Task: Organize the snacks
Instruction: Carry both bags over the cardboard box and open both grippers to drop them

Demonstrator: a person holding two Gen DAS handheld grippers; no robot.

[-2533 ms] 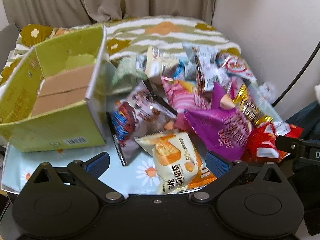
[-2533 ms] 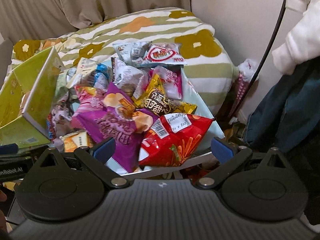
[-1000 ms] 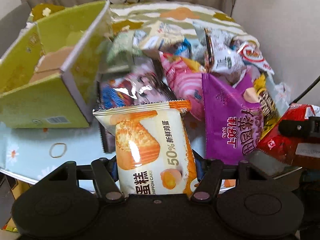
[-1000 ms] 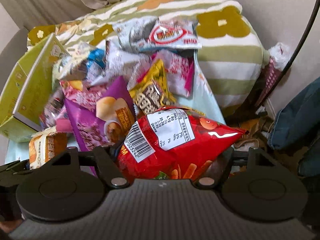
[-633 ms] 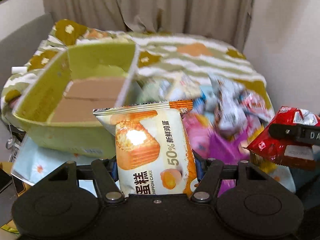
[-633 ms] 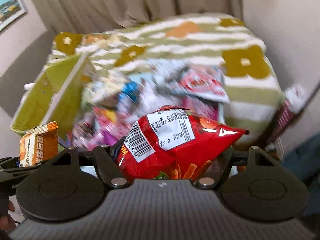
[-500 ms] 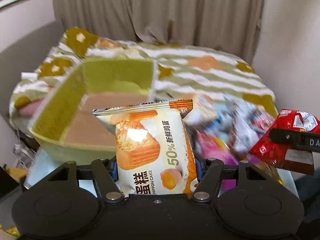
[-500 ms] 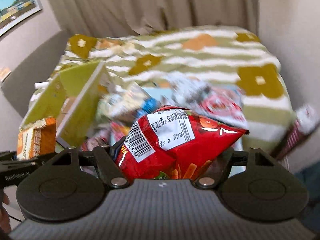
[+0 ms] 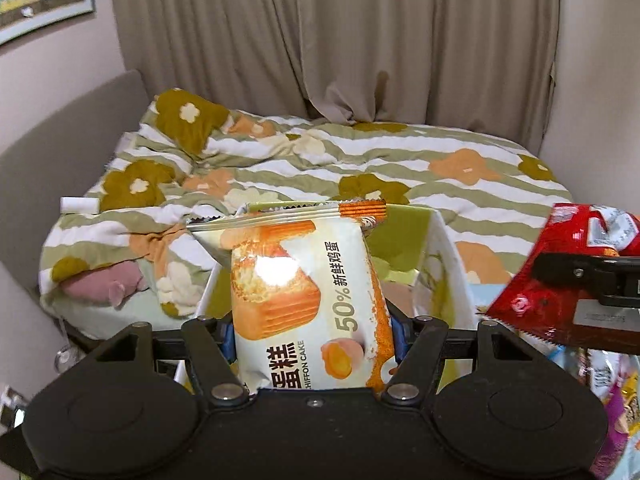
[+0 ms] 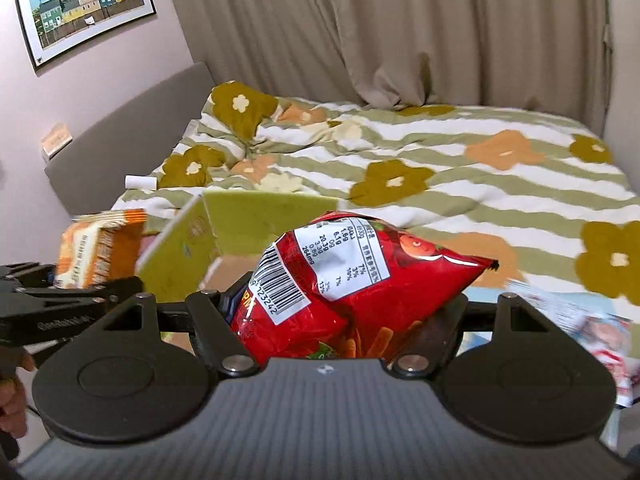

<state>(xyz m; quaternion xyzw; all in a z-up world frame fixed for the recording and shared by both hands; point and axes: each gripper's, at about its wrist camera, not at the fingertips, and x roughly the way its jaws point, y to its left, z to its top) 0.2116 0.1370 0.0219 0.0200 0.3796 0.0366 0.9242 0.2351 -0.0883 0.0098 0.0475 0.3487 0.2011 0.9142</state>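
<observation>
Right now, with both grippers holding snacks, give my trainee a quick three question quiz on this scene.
1. True or false: the left gripper is shut on the chiffon cake packet.
2. The red snack bag in the right gripper shows: A) a barcode label, B) a blank side, C) a torn hole.
3. Fill in: behind both snacks stands an open green ____.

Key: 1 true. 2 A. 3 cardboard box.
</observation>
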